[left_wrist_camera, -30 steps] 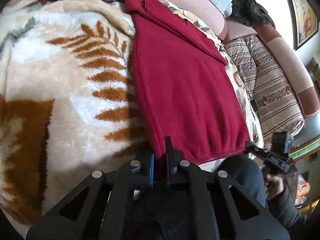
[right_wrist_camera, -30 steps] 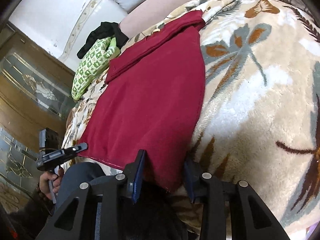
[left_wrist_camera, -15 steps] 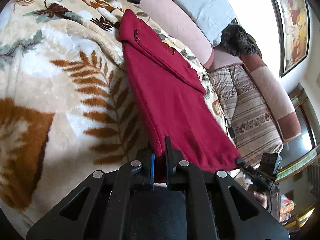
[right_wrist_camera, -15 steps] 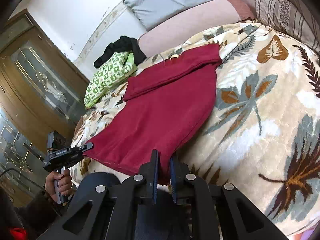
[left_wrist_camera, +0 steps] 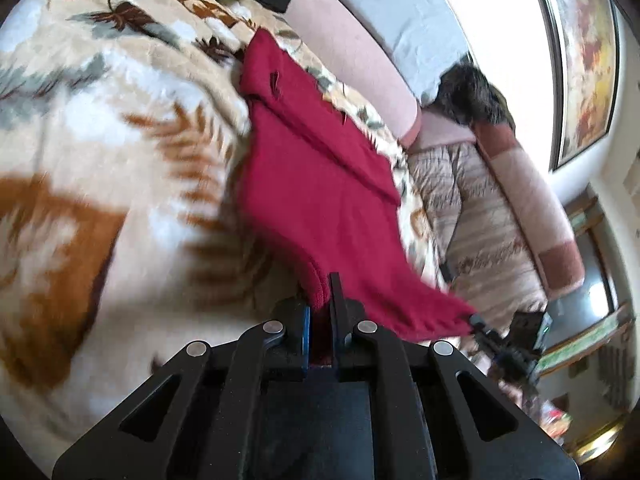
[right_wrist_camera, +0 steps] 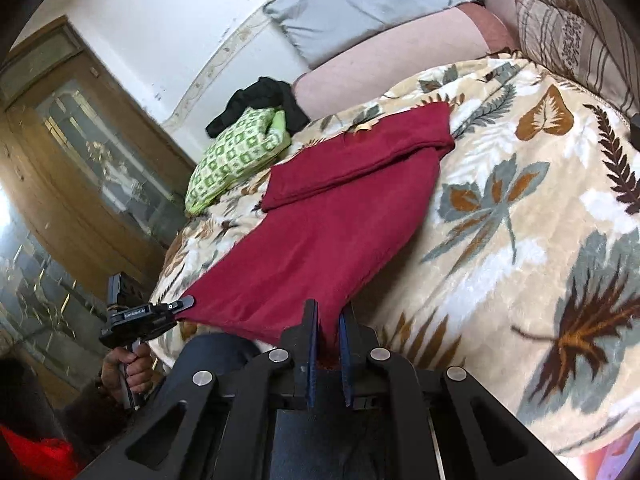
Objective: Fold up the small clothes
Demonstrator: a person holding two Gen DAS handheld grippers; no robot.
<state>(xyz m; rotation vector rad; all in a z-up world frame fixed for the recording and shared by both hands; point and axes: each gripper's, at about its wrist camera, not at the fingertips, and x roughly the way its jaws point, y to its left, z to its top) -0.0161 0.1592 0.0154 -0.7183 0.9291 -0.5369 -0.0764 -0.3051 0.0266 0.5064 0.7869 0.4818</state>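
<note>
Crimson fleece garment [right_wrist_camera: 332, 236] on plush leaf-print blanket [right_wrist_camera: 520, 240], near corners pinched by left gripper [left_wrist_camera: 320, 312] and right gripper [right_wrist_camera: 329, 330]

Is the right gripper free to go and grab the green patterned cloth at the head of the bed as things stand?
Probably not yet. The right gripper is shut on a near corner of the red garment, and the green patterned cloth lies beyond the garment's far end. It would have to let go first.

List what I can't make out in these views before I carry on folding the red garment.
- Red garment, left wrist view: motion blur hides its texture.
- Its pinched corners: the left gripper and right gripper cover them.
- Underside of the garment: hidden in both views.
- Black clothing behind the green patterned cloth: type unreadable.
</note>
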